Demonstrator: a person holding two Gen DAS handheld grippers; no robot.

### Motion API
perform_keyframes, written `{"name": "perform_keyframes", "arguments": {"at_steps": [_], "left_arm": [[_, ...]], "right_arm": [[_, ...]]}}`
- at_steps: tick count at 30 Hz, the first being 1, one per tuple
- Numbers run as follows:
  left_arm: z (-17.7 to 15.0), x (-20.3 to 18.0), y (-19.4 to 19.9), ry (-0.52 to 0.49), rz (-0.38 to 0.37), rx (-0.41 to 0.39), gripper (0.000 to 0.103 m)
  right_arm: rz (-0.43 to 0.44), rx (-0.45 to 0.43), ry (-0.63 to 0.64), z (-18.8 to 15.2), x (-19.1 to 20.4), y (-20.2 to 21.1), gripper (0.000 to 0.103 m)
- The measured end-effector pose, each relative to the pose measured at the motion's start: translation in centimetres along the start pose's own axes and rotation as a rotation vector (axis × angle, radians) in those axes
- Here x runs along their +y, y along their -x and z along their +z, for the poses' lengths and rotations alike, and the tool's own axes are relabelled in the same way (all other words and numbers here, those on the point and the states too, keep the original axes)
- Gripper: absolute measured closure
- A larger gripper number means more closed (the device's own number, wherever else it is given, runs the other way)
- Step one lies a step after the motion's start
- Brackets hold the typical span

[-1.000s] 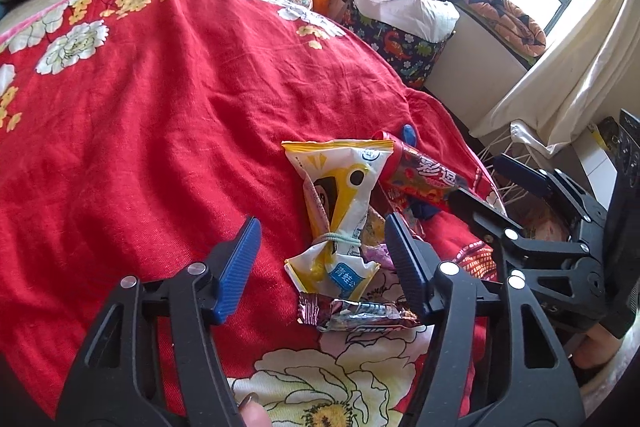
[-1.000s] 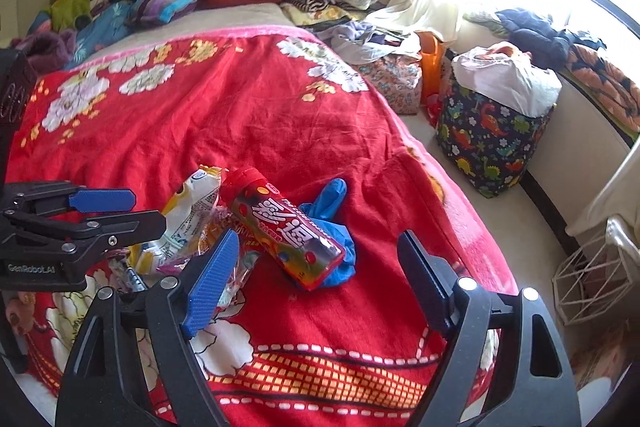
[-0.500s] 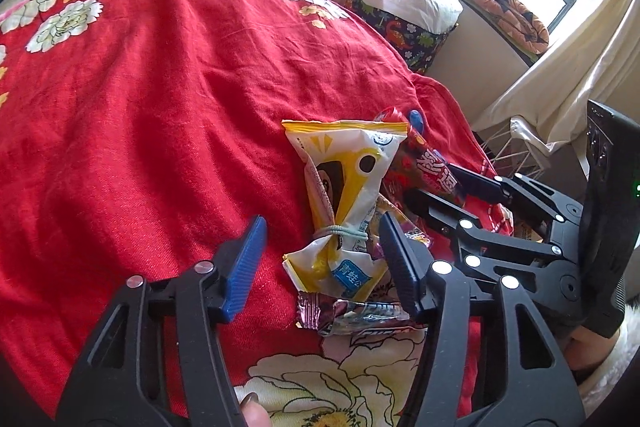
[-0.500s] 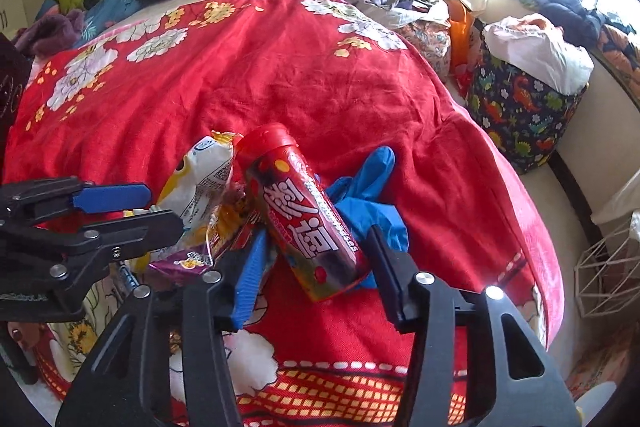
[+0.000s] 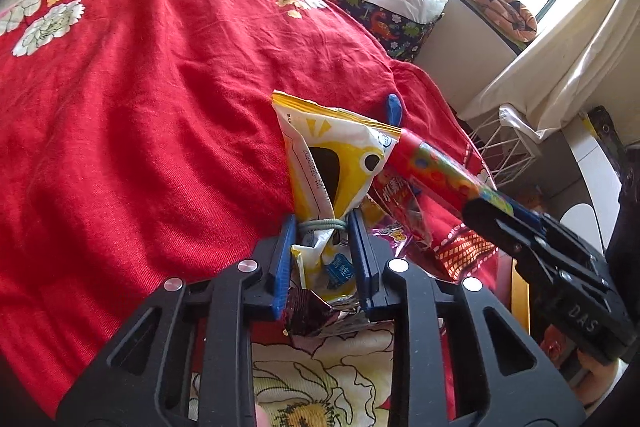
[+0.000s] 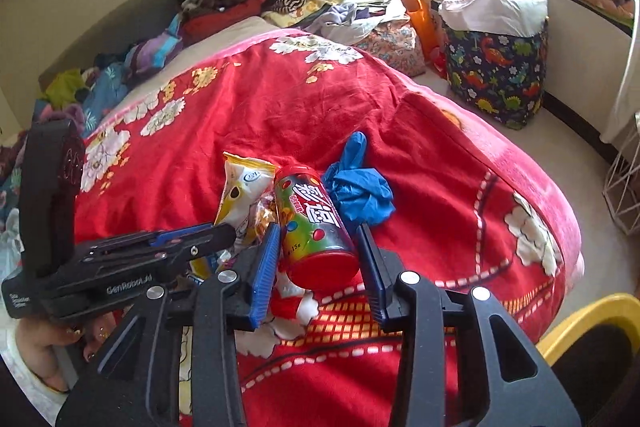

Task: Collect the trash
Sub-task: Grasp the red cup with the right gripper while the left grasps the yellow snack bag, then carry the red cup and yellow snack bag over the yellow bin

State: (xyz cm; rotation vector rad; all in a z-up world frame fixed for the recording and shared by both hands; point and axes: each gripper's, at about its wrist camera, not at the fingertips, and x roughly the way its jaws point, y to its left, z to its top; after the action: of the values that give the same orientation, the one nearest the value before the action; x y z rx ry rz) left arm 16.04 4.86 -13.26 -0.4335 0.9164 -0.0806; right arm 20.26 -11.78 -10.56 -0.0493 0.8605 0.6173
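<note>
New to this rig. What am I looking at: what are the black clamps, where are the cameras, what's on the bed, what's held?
No robot: a person carries a two-finger clamp in each hand, each with a fisheye camera looking along its jaws. In the left wrist view, the left gripper has just closed its jaws on the yellow snack wrapper. In the right wrist view, the right gripper has its jaws closed around a red candy tube. Both lie on a red floral blanket, with a crumpled blue glove beside the tube.
</note>
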Motion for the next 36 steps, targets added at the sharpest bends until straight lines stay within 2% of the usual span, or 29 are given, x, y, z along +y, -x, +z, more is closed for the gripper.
{"name": "perform_keyframes", "arguments": {"at_steps": [17, 36], "left_arm": [[1.7, -1.3, 5.1, 0.014, -0.034, -0.144, 0.085], [0.7, -6.5, 6.9, -0.104, -0.104, -0.157, 0.085]], "right_arm": [[0.001, -0.103, -0.087, -1.8, -0.5, 5.8, 0.067], [-0.037, -0.207, -0.135, -2.1, -1.9, 11.0, 0.069]]}}
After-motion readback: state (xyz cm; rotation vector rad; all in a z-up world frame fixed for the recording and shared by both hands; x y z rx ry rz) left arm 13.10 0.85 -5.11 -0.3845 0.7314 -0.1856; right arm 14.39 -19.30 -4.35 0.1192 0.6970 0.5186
